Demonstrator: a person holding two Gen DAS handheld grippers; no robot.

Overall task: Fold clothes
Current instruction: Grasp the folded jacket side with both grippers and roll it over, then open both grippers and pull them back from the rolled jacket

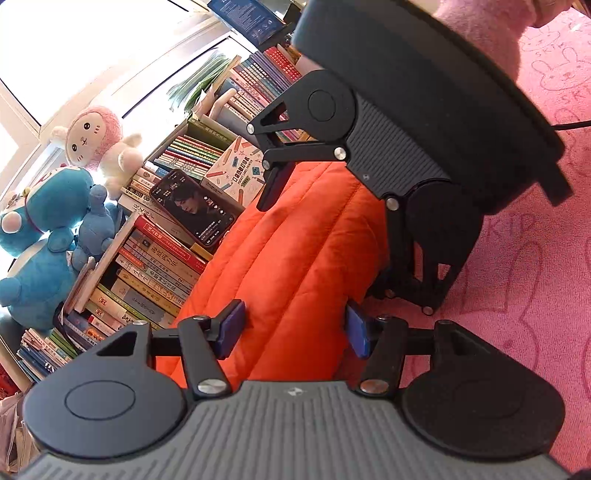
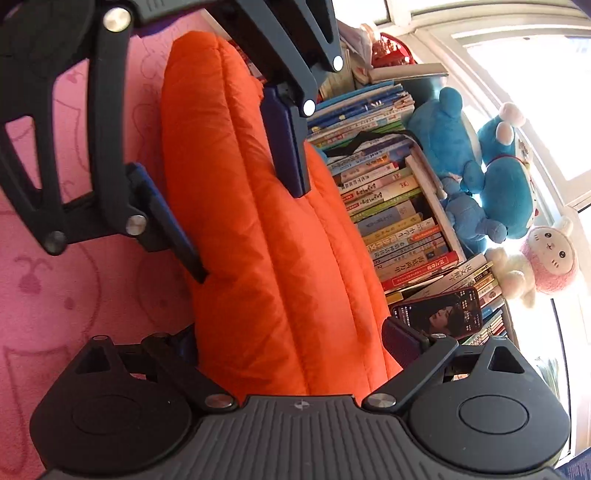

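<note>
An orange quilted garment (image 1: 295,240) lies bunched in a thick roll on a pink cover (image 1: 517,295). My left gripper (image 1: 294,330) grips one end of it, its blue pads pressing into the padding from both sides. In the right wrist view the left gripper (image 2: 249,234) reaches in from the top, one finger along the garment's (image 2: 258,258) pink-cover side and one across its top. My right gripper (image 2: 295,343) faces it from the other end, jaws wide, with the roll between its pads. From the left wrist view the right gripper (image 1: 325,243) also straddles the roll.
Stacked books (image 1: 155,273) line the garment's far side, with a lit phone (image 1: 192,210) leaning on them. Blue plush toys (image 1: 40,236) and a pink-and-white plush (image 1: 96,136) sit by the bright window. A pink fluffy sleeve (image 1: 480,26) shows behind the right gripper.
</note>
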